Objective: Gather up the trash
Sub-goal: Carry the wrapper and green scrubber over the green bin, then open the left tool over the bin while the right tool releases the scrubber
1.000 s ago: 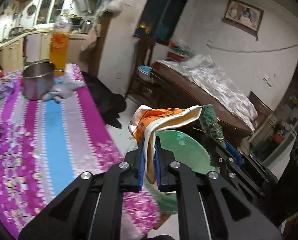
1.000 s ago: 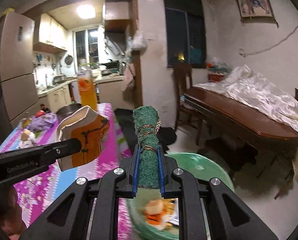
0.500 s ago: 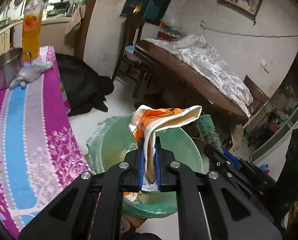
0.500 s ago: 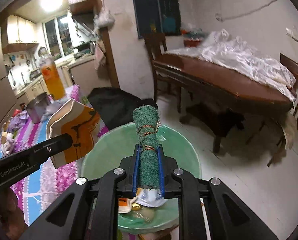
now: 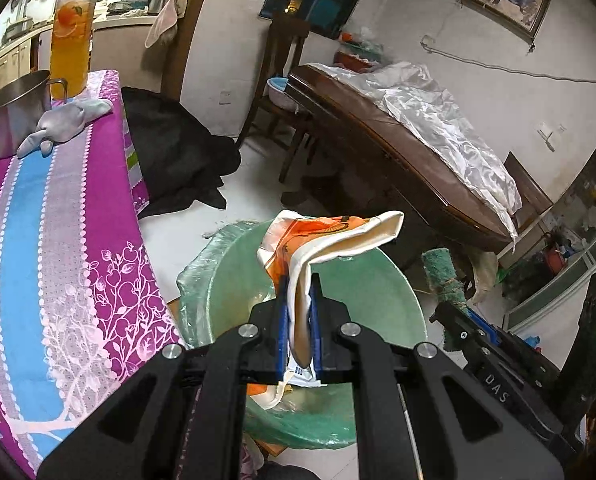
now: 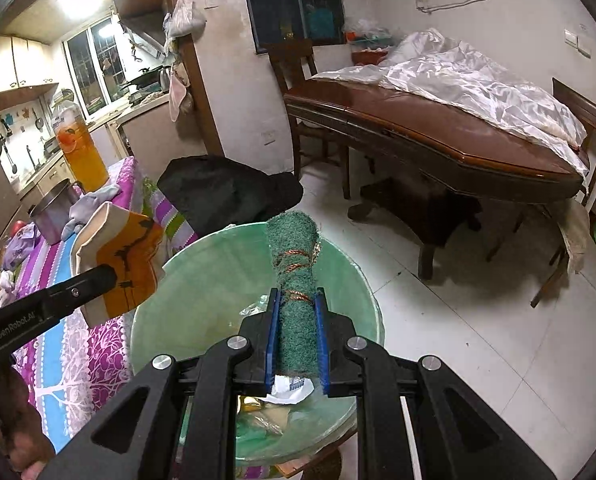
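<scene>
We hold both grippers over a green plastic-lined bin (image 5: 225,280) that stands just beside the counter (image 5: 57,220) with its purple and blue striped cloth. Our left gripper (image 5: 298,312) has its fingers pinched tight on a crumpled orange and cream wrapper (image 5: 330,236), which sticks up above the bin's mouth. Our right gripper (image 6: 297,332) has its fingers clamped on a rolled green scouring pad (image 6: 295,276) bound with copper-coloured wire, also poised above the bin. Down inside the bin lie scraps of paper and packaging (image 6: 287,388). At the far end of the counter stand a steel pot (image 5: 15,112), a grey cloth (image 5: 63,120) touching it, and a bottle of orange drink (image 5: 71,40). A dark wooden table (image 6: 438,140) draped with white fabric stands across the floor.
</scene>
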A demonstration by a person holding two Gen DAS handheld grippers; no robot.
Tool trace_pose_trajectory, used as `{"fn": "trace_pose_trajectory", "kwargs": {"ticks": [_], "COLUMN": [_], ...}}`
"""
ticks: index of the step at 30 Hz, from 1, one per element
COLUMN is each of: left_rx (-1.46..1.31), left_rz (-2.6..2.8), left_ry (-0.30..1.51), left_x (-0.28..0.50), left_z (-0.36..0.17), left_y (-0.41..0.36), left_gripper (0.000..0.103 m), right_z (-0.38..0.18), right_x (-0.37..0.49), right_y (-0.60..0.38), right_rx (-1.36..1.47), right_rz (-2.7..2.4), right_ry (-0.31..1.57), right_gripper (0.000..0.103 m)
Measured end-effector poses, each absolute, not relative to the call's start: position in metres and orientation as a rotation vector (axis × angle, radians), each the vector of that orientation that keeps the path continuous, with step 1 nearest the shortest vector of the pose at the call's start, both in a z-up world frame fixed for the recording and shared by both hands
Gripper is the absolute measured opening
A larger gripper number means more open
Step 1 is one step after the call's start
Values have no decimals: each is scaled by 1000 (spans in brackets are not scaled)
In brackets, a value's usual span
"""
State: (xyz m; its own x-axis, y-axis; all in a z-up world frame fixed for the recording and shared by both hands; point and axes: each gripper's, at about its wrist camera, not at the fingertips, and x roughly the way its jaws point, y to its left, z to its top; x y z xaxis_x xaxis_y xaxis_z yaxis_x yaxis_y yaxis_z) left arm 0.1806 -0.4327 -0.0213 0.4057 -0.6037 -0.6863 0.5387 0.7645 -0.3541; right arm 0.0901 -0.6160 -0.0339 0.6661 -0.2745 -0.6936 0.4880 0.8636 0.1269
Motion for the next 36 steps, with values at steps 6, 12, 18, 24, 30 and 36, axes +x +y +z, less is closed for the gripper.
{"fn": "trace_pose_trajectory", "kwargs": {"ticks": [6, 12, 18, 24, 30, 36], "left_rx": [-71, -63, -52, -45, -33, -25], "left_rz": [-726, -738, -721, -719, -720, -712], "left_ry": [909, 914, 908, 909, 906, 887], "left_x": [183, 184, 187, 187, 185, 183], "left_z": [-24, -26, -27, -28, -28, -25], "left_y": [-436, -441, -444, -445, -446, -436], "left_gripper": [8, 8, 53, 54, 54, 55], "right_z": [-32, -32, -29, -29, -25, -16], "right_x": [94, 98, 100, 96, 93, 85], "right_y": [-612, -612, -615, -616, -611, -599], "right_rx": [310, 304, 320, 329, 319, 301], "right_rz": [-436, -434, -429, -430, -425, -417], "right_ry": [729, 732, 705, 695, 687, 652], "right_gripper": [16, 16, 50, 50, 50, 59]}}
